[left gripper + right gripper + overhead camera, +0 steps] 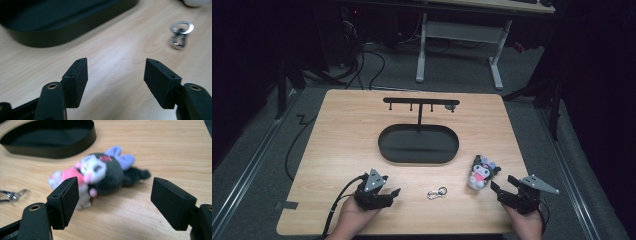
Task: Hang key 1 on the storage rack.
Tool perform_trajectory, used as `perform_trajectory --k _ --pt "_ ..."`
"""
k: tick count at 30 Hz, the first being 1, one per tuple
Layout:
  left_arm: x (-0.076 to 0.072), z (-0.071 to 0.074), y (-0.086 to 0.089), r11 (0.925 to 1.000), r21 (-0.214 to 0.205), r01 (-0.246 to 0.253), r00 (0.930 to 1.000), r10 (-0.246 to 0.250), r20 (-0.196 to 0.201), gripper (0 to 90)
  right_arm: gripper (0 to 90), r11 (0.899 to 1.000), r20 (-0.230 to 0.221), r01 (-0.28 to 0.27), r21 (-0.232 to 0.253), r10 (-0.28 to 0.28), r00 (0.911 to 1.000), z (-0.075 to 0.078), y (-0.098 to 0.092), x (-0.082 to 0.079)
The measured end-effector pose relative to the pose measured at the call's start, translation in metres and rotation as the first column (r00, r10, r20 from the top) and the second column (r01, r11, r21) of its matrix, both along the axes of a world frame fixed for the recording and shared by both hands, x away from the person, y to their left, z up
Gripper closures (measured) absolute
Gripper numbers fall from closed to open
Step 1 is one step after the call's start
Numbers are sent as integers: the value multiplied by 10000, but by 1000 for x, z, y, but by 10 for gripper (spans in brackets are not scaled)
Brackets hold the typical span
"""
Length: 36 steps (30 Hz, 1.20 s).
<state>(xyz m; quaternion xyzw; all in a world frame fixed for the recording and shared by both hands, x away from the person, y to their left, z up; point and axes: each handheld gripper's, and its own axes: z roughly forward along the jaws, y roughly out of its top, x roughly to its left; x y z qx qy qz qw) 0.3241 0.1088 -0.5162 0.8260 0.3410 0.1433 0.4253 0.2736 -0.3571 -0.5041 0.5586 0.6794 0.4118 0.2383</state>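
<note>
A small plush doll (481, 172) with a black head, purple bow and pink front lies on the table, right of centre; in the right gripper view the doll (102, 173) lies just beyond my jaws. My right gripper (503, 187) is open, close to the doll's right side. A silver key ring with a clasp (437, 193) lies near the front edge; the left gripper view shows this key ring (180, 34) at upper right. My left gripper (390, 190) stands open on the near left with bare wood between its fingers (76, 80).
A black oval tray (386, 145) with a T-shaped hanger stand (420, 104) rising from its back sits mid-table. The tray (37, 40) lies ahead of the left gripper and the tray (62, 151) is far left of the doll. Bare wood surrounds both grippers.
</note>
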Motion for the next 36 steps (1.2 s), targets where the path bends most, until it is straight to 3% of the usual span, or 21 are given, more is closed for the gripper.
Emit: perform_trajectory --k 3,4,6,13,15,19,22,28,32,33,34,36 --pt "2 -3 1 10000 16 34 10000 -34 -54 361 240 9982 -33 83 -589 -85 10000 -3 4 -1" --pt "1 -5 -1 9993 336 150 9998 -155 139 359 252 9965 -17 124 -829 -126 9999 -3 5 -1" --pt "2 -7 -3 9991 364 199 9998 -201 52 355 254 9952 22 187 -966 -185 9998 -3 5 -2" --pt "4 -9 -4 9989 416 214 9998 -214 8 342 259 9957 79 83 -925 -76 9999 -4 2 -3" --pt "3 -9 -4 9991 410 55 9997 -65 228 343 259 9954 73 71 -959 -64 10000 -5 1 -2" --pt "3 -9 -5 9992 398 22 9997 -32 250 337 265 9960 17 81 -884 -80 10000 -6 -1 -1" --pt "2 -10 -5 9991 378 186 9996 -194 210 354 306 9944 47 37 -1058 -32 10000 -6 -5 -1" --pt "-2 -10 -7 9980 518 372 9987 -389 327 371 553 9939 45 88 -1101 -84 10000 -5 -13 0" --pt "-5 -8 -3 9978 589 296 9984 -323 453 366 833 9901 -241 178 -1390 -213 9995 -4 -13 4" --pt "-5 -8 -3 9978 589 296 9984 -323 453 366 833 9901 -241 178 -1390 -213 9995 -4 -13 4" --pt "-7 -7 0 9981 567 228 9986 -255 462 366 897 9905 -305 218 -1357 -261 9992 -3 -13 9" --pt "-10 -7 4 9982 585 164 9988 -191 449 365 900 9901 -433 212 -1386 -275 9987 -4 -13 14"
